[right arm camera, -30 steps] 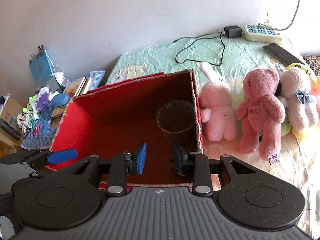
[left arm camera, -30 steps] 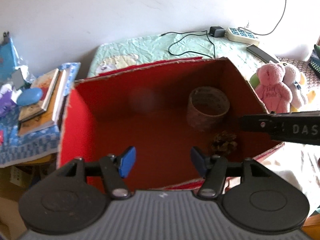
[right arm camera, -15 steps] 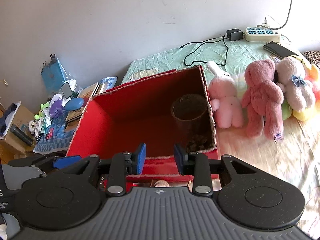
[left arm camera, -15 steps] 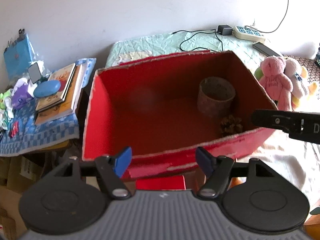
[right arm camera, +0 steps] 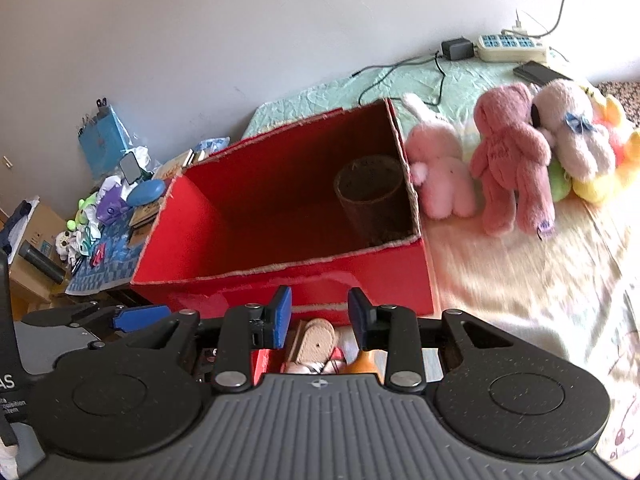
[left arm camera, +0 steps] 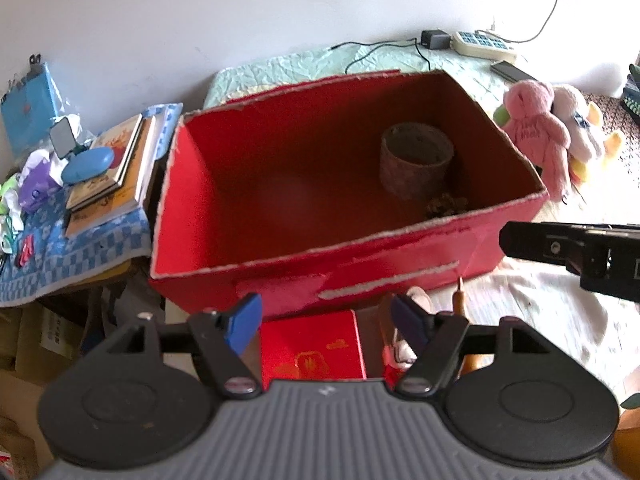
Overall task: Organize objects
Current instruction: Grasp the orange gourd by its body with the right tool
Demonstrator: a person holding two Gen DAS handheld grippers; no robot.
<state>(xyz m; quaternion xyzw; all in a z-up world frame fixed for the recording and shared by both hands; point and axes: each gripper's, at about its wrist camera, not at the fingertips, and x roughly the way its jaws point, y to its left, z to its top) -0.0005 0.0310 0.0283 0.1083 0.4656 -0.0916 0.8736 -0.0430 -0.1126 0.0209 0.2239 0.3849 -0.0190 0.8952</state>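
Observation:
An open red cardboard box [left arm camera: 248,208] [right arm camera: 256,236] stands on the bed. In its right end are a patterned round tub [left arm camera: 416,164] [right arm camera: 370,196] and a pine cone [left arm camera: 446,205]. My left gripper [left arm camera: 326,320] hovers in front of the box's near wall, open wide and holding nothing. My right gripper [right arm camera: 320,316] is beside it to the right, open with a narrower gap and also holding nothing. A small red gift box [left arm camera: 312,346] and a beige toy [right arm camera: 316,340] lie under the grippers. A pink rabbit [right arm camera: 440,168], a pink bear [right arm camera: 508,156] [left arm camera: 536,128] and a pale plush [right arm camera: 572,136] lie right of the box.
A side table with a blue checked cloth [left arm camera: 80,240] holds stacked books [left arm camera: 116,176], a blue case [left arm camera: 88,165] and clutter. A power strip [left arm camera: 482,43], a charger [right arm camera: 456,49] and a phone [right arm camera: 538,72] lie on the green quilt by the wall. Cardboard cartons [left arm camera: 24,344] are on the floor at left.
Both grippers have drawn back from over the box to in front of its near wall. The left jaws have widened a little. The small red gift box and beige toy have come into view.

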